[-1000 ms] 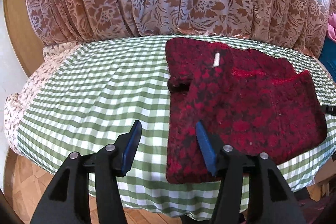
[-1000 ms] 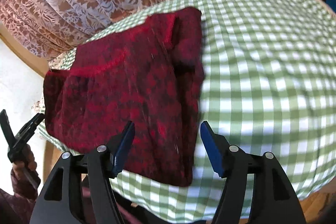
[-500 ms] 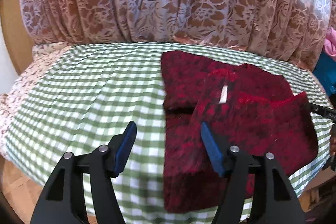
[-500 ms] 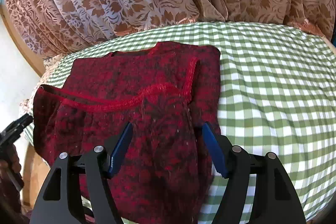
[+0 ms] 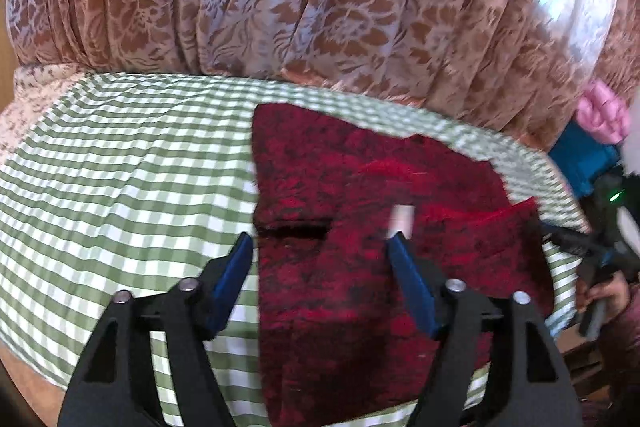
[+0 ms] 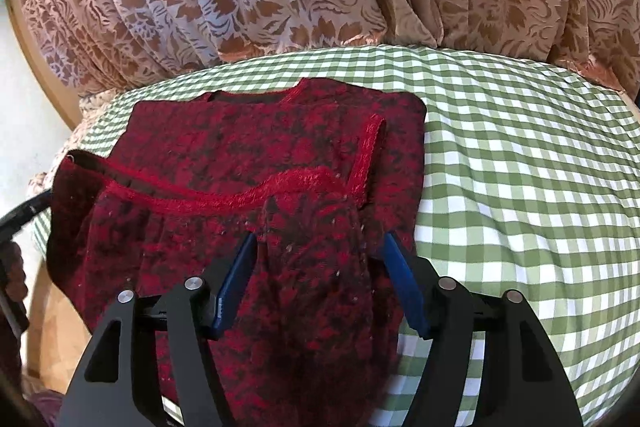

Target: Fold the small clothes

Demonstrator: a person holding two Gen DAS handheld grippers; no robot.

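A small dark red knitted garment lies partly folded on the green checked tablecloth. A white label shows on it. My left gripper is open and low over the garment's left edge, holding nothing. In the right wrist view the garment shows its red-trimmed neckline and a folded-in sleeve. My right gripper is open, its fingers on either side of a raised bunch of the red fabric. The right gripper also shows at the right edge of the left wrist view.
A patterned brown curtain hangs right behind the table. Pink and blue items sit at the far right. A wooden floor shows below the table's near edge. The tablecloth spreads wide to the garment's right.
Both grippers have moved forward and lower over the garment. The right gripper now straddles a raised bunch of fabric. Both stay open.
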